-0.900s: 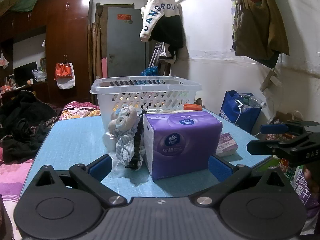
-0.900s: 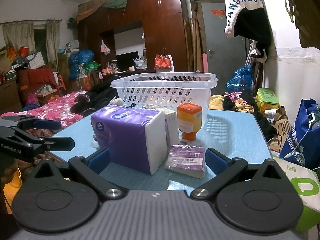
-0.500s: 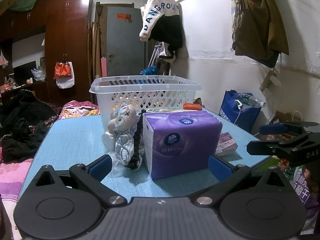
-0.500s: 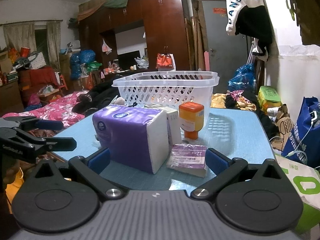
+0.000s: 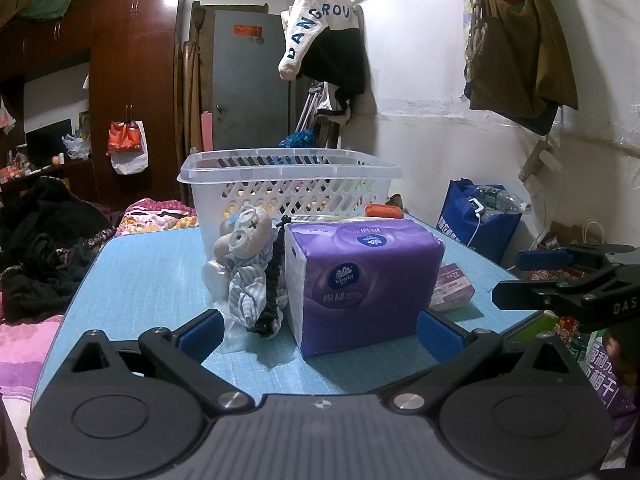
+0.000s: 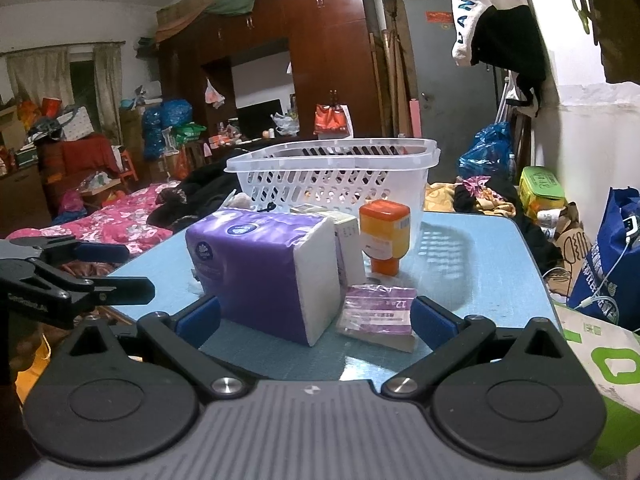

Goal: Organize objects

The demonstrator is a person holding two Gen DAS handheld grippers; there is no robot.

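Note:
A purple tissue pack (image 5: 362, 280) (image 6: 260, 268) stands on the blue table (image 5: 140, 280), in front of a white lattice basket (image 5: 290, 184) (image 6: 332, 176). To its left leans a grey plush toy (image 5: 244, 264) with a black cord. On its right are a small purple packet (image 6: 378, 310) (image 5: 452, 290), a white box (image 6: 348, 248) and an orange bottle (image 6: 384, 236). My left gripper (image 5: 319, 332) is open just short of the pack and toy. My right gripper (image 6: 316, 318) is open before the pack and packet. Each gripper also shows at the edge of the other's view.
A blue bag (image 5: 480, 228) and a green-and-white bag (image 6: 600, 368) stand on the floor by the table's right side. Clothes hang on the white wall (image 5: 520, 60). A bed with pink bedding (image 6: 112, 224) and dark clothes lies to the left.
The right wrist view has drifted very slightly. Both grippers stay open and no object has moved.

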